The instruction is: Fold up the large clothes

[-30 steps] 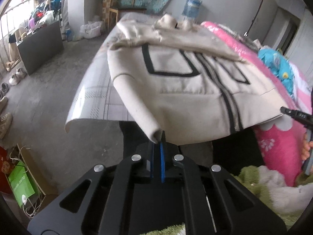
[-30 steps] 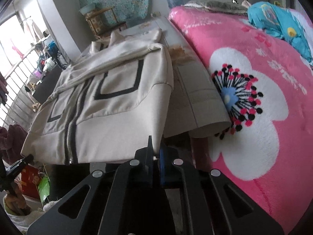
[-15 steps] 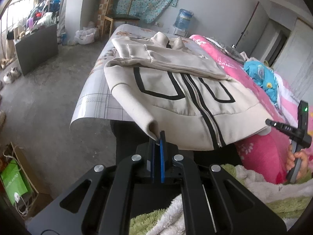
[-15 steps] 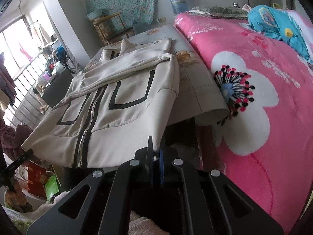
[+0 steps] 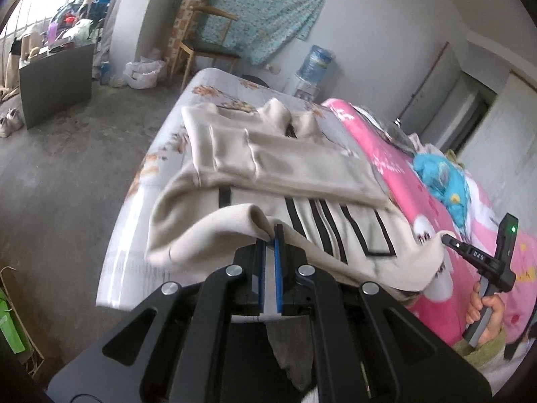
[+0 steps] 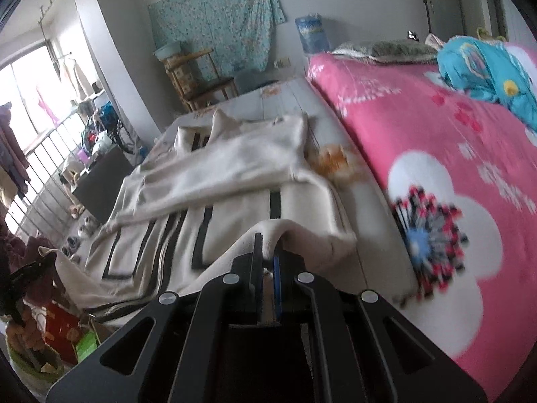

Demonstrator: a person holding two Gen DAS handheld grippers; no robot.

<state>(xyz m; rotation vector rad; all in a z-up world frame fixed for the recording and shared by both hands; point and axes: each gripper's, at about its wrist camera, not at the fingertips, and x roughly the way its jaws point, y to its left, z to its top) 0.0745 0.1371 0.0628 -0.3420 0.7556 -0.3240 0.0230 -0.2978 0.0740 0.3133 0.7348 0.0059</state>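
Now the cream jacket (image 5: 288, 164) with black stripes and a central zip lies spread on a pale sheet (image 5: 208, 97) over the bed, just left of a pink flowered blanket (image 6: 436, 154). Its sleeves are folded across the chest at the far end, and its near hem is raised off the bed at both corners. Both pairs of jaws are closed tight on cloth: the left gripper (image 5: 271, 235) pinches the hem at the near left corner, so that the fabric curls up in a roll in front of its blue pads, and the right gripper (image 6: 267, 247) pinches the near right corner, where the cloth peaks between its fingers. From the left wrist view the right gripper (image 5: 451, 240) shows at the far right edge, held in a hand (image 5: 486, 312) with a green sleeve, its tip against the lifted hem. Beyond the bed stand a wooden chair (image 5: 204, 50), a blue water bottle (image 5: 317, 63) and a patterned teal cloth (image 6: 214, 16) hung on the grey wall.
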